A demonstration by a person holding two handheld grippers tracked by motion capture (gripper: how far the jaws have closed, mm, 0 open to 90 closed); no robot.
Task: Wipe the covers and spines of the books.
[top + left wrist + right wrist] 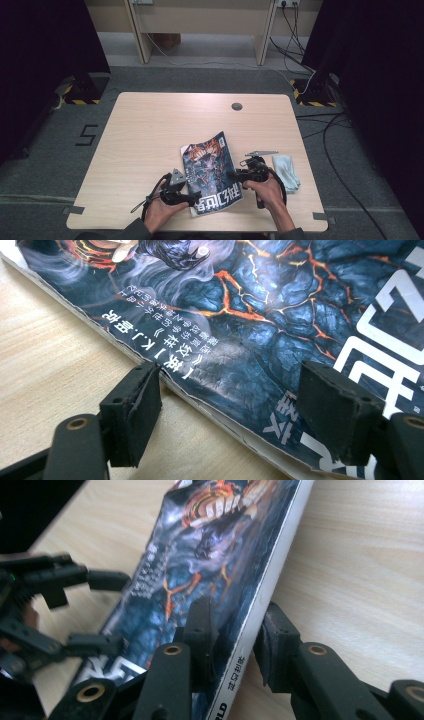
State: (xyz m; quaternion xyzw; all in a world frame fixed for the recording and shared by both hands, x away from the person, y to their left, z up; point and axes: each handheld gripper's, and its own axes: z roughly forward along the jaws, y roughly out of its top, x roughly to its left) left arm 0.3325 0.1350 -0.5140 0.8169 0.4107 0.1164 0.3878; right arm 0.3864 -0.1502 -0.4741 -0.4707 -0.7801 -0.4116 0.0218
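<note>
A paperback book (212, 172) with a dark lava-patterned cover lies near the front of the wooden table (150, 130). My right gripper (235, 175) is at its white spine. In the right gripper view the gripper (235, 630) is shut on the book (210, 555), one pad on the cover and the other against the spine's far side. My left gripper (192, 199) is at the opposite, page edge. In the left gripper view it (230, 410) stands open: one pad over the table beside the page edge, the other above the cover (260, 315). That gripper (90, 610) also appears across the book in the right gripper view.
A folded light-blue cloth (286, 170) lies right of the right hand, with a slim metal tool (261, 153) just beyond it. A round cable grommet (237, 106) sits at the back of the table. The table's front edge runs just below both hands.
</note>
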